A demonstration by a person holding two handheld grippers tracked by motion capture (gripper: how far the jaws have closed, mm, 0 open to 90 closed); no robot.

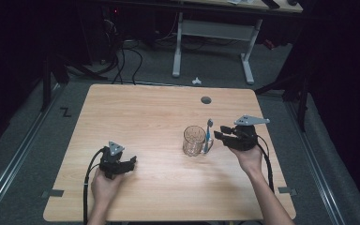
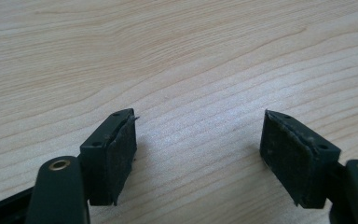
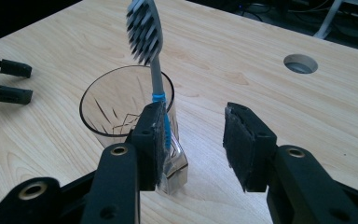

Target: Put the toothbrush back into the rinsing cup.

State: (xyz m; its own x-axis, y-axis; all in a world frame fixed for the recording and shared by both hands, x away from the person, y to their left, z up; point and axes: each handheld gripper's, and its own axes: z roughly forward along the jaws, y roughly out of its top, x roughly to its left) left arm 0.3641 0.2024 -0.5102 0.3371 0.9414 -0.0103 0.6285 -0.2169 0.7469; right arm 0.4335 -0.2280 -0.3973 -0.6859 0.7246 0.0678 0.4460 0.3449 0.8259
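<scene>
The right tongs (image 3: 193, 140) stand wide with nothing gripped. Just ahead of them, beside the left pad, a toothbrush (image 3: 151, 51) stands upright at the handle of a glass mug (image 3: 121, 109). The left tongs (image 2: 198, 158) gape wide over bare tabletop (image 2: 177, 56), well apart from the mug.

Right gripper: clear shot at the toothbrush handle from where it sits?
Probably yes. The right gripper has open jaws, and the toothbrush stands upright at the near side of the glass mug, right by the left pad. Only the mug's handle crowds the lower part; the stem above looks free.
</scene>
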